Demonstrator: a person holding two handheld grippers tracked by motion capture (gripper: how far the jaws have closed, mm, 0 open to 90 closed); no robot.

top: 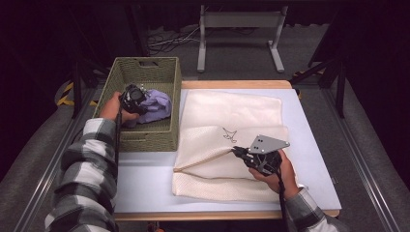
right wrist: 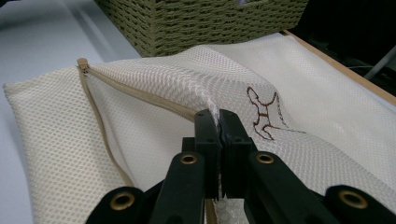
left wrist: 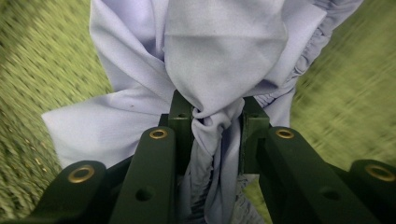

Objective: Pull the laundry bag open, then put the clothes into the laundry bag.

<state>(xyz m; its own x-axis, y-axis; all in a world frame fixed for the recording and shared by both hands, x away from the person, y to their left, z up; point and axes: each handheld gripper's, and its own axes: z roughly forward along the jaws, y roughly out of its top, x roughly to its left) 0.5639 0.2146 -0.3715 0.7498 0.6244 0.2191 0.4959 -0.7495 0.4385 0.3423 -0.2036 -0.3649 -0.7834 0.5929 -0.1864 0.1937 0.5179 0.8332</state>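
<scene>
The left gripper (top: 133, 98) is pinching the lavender garment (top: 155, 106) inside the wicker basket (top: 145, 137); the right gripper (top: 238, 152) (clamped on the upper lip) is lifting the mesh laundry bag's (top: 232, 116) mouth open toward the left.

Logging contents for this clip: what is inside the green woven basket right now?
In the basket lies a bunched lavender cloth, which the left gripper pinches. The cloth and the hand cover part of the basket floor, so anything beneath them cannot be seen.
</scene>
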